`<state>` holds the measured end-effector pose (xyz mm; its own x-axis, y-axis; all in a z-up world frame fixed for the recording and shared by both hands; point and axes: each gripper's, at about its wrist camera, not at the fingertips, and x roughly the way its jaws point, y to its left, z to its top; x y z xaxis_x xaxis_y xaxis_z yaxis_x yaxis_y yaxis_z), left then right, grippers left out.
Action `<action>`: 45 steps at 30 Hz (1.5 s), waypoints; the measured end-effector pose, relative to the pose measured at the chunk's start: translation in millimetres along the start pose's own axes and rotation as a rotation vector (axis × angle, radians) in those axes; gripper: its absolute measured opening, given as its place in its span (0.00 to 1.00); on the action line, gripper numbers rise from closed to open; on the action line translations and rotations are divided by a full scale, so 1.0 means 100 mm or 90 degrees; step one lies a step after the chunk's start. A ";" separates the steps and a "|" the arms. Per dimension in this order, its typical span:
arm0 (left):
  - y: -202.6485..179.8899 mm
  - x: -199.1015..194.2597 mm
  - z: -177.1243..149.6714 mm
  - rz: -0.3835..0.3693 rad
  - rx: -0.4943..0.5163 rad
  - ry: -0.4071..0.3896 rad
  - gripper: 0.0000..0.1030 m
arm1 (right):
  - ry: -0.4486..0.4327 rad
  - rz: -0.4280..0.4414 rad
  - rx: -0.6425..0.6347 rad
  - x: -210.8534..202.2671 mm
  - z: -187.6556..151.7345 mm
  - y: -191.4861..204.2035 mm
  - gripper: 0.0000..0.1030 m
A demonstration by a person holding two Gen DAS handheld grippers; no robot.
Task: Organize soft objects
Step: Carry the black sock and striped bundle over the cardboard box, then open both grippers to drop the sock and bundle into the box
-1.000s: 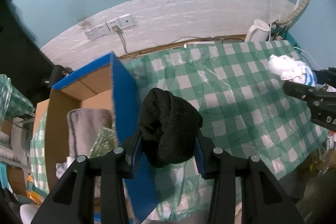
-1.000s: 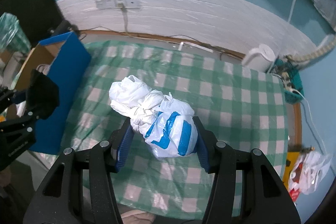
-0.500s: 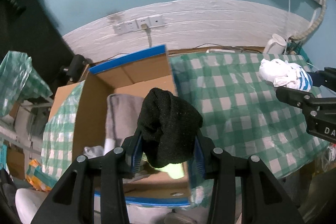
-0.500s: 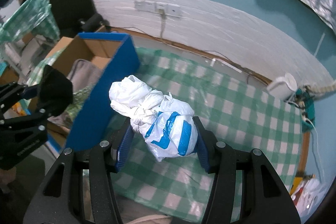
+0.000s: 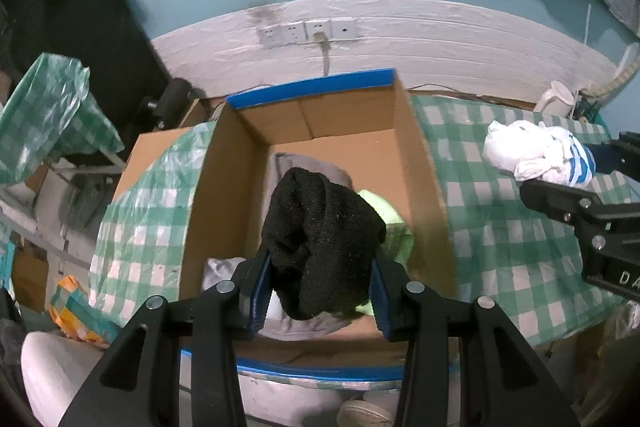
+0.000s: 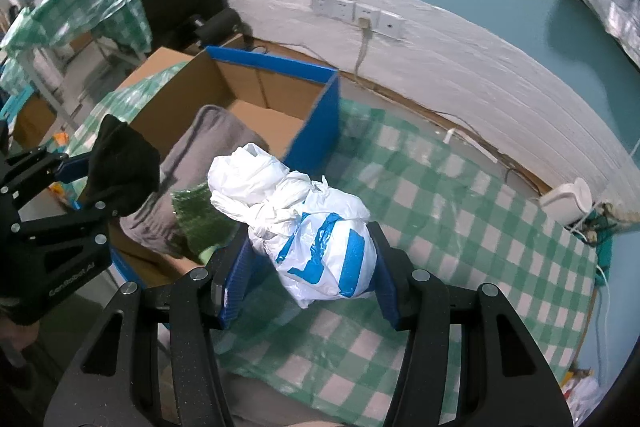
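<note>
My left gripper [image 5: 320,291] is shut on a black knit hat [image 5: 320,243] and holds it over the open cardboard box [image 5: 224,179] with blue outer walls. Inside the box lie a grey folded cloth [image 5: 304,165] and a light green item [image 5: 384,215]. My right gripper [image 6: 308,279] is shut on a knotted white plastic bag with blue stripes [image 6: 312,227], above the green checked tablecloth [image 6: 460,211] to the right of the box [image 6: 316,107]. The right gripper and bag also show in the left wrist view [image 5: 536,155]. The hat shows in the right wrist view [image 6: 120,167].
A white wall with sockets [image 5: 308,31] runs behind the table. A white kettle [image 6: 568,201] stands at the table's far right corner beside cables. A second checked-cloth table [image 5: 48,107] and clutter sit to the left of the box.
My left gripper has carried the hat leftward from beside the box's blue wall to over the box's inside. My right gripper has moved left with the bag, closer to the box.
</note>
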<state>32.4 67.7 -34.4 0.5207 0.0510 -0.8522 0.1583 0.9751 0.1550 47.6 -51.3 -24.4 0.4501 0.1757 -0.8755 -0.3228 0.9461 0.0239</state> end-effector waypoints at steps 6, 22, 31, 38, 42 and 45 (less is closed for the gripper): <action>0.23 0.08 -0.05 0.009 -0.023 0.000 0.42 | 0.010 0.014 -0.029 0.17 0.13 0.28 0.53; 0.76 0.55 -0.26 -0.010 -0.113 0.062 0.58 | 0.030 0.037 -0.028 0.55 0.33 0.62 0.67; 0.76 0.38 -0.26 0.005 -0.101 0.037 0.76 | 0.010 0.035 -0.015 0.43 0.34 0.56 0.67; 0.71 0.15 -0.26 0.015 -0.078 0.015 0.78 | -0.013 0.031 -0.005 0.20 0.28 0.50 0.67; 0.71 -0.04 -0.25 0.019 -0.071 -0.009 0.80 | -0.027 0.031 0.000 0.07 0.27 0.48 0.67; 0.70 -0.17 -0.24 0.020 -0.072 -0.024 0.80 | -0.041 0.024 0.005 -0.04 0.23 0.48 0.68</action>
<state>15.1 140.4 -21.2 0.5559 0.0751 -0.8279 0.0475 0.9914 0.1218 49.6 -0.7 -8.5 0.4900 0.2277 -0.8415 -0.3343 0.9406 0.0598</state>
